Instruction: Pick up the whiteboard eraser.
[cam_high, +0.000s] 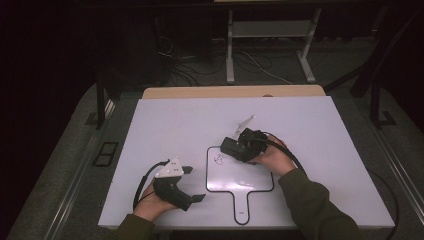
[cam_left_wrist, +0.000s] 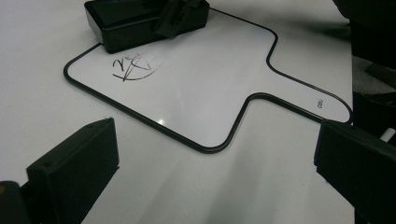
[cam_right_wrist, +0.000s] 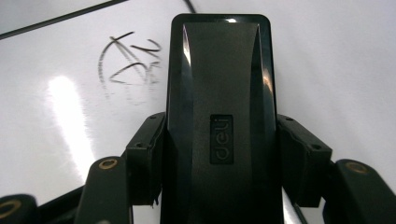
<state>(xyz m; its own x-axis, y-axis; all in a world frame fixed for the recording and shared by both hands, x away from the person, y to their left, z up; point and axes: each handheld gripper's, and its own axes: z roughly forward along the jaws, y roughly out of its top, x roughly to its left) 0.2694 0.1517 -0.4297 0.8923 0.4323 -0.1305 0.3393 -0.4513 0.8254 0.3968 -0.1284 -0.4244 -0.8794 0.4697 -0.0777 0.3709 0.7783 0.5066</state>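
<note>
A small paddle-shaped whiteboard (cam_high: 250, 177) with a black rim lies on the white table, its handle toward the person. A black ink scribble (cam_high: 218, 159) (cam_left_wrist: 130, 67) (cam_right_wrist: 128, 63) marks its far left corner. My right gripper (cam_high: 239, 148) is shut on a black board eraser (cam_high: 232, 147) (cam_right_wrist: 219, 116) (cam_left_wrist: 140, 21), and the eraser rests on the board just right of the scribble. My left gripper (cam_high: 192, 186) (cam_left_wrist: 215, 163) stands open over the bare table, left of the board's handle, with nothing between its jaws.
The white table top (cam_high: 170, 125) has free room all round the board. Beyond its far edge are a wooden strip (cam_high: 230, 91), table legs (cam_high: 230, 45) and loose cables on a dark floor.
</note>
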